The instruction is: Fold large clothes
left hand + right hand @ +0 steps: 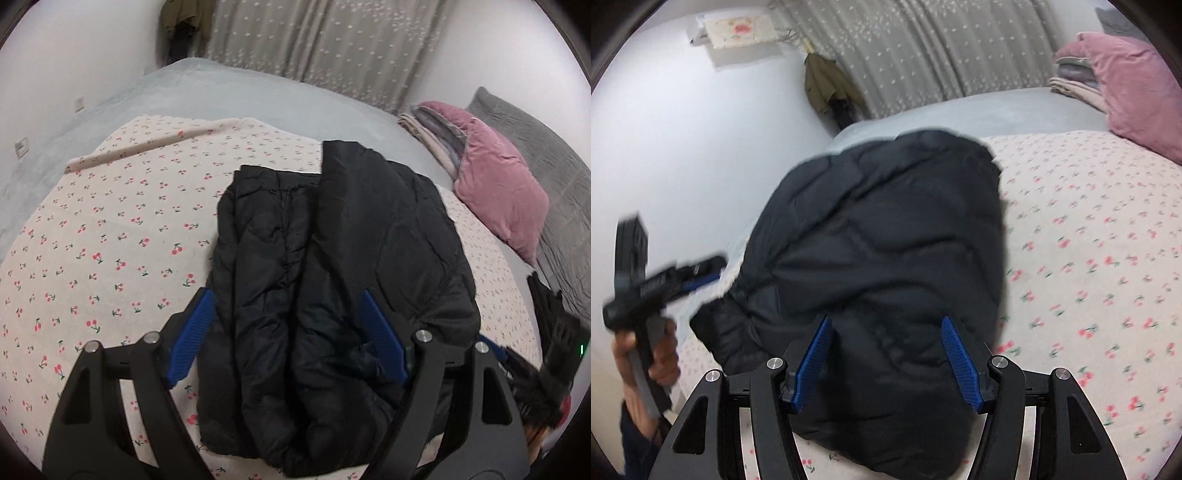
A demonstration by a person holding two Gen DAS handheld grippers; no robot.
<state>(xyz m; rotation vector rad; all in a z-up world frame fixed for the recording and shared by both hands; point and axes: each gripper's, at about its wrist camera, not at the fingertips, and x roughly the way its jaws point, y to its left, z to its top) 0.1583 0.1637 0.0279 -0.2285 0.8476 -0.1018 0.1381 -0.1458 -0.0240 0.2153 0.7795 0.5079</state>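
Note:
A black puffer jacket (332, 280) lies folded into a long bundle on a cherry-print sheet (110, 229). My left gripper (284, 332) is open, its blue pads wide apart above the jacket's near end, holding nothing. In the right wrist view the same jacket (886, 258) fills the middle. My right gripper (884, 360) is open over its near edge, empty. The left gripper (665, 280) shows at the left of that view, held in a hand. The right gripper (546, 354) shows at the right edge of the left wrist view.
The sheet covers a grey bed (258, 96). A pink pillow (498, 184), folded linens (432, 129) and a grey pillow (546, 155) lie at the bed's right. A curtain (325, 40) and a hanging olive garment (827, 85) are behind; a white wall (701, 155) is left.

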